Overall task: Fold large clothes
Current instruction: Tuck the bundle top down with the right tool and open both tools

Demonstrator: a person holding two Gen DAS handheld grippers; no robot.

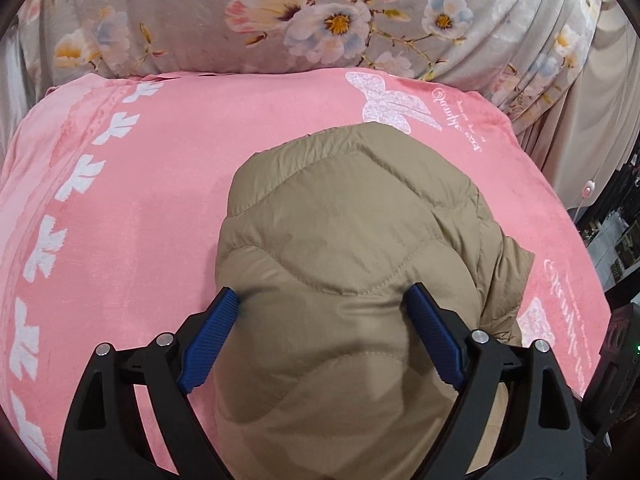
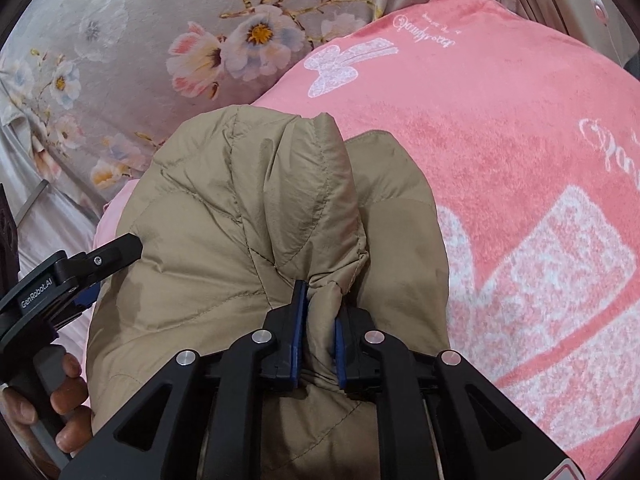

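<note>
Your right gripper (image 2: pixel 319 322) is pinched nearly closed on a bunched fold of the tan quilted jacket (image 2: pixel 256 216); the fabric is squeezed between the two blue pads (image 2: pixel 299 320) and rises beyond them in a puckered ridge. Your left gripper (image 1: pixel 324 300) stands wide apart, its blue ribbed fingers (image 1: pixel 210 344) straddling the near end of the jacket (image 1: pixel 348 248). The padded cloth bulges up between them, and it is hard to tell whether the pads press on it or merely flank it, so treat that grip as not secured.

The jacket lies folded into a rounded bundle on the pink towel blanket (image 1: pixel 152 208). In the left wrist view its long axis runs away from you, from between the fingers toward the white butterfly print (image 1: pixel 392 104), with a second layer poking out on its right side. In the right wrist view the raised ridge runs the same way, up from the pads.

Beyond the pink blanket sits grey floral bedding (image 1: pixel 280 12), piled up along the far edge. At the lower left of the right wrist view your left hand (image 2: pixel 64 404) wraps around its handle, close beside the jacket's edge. Nothing lies on the blanket around the bundle to block it.
</note>
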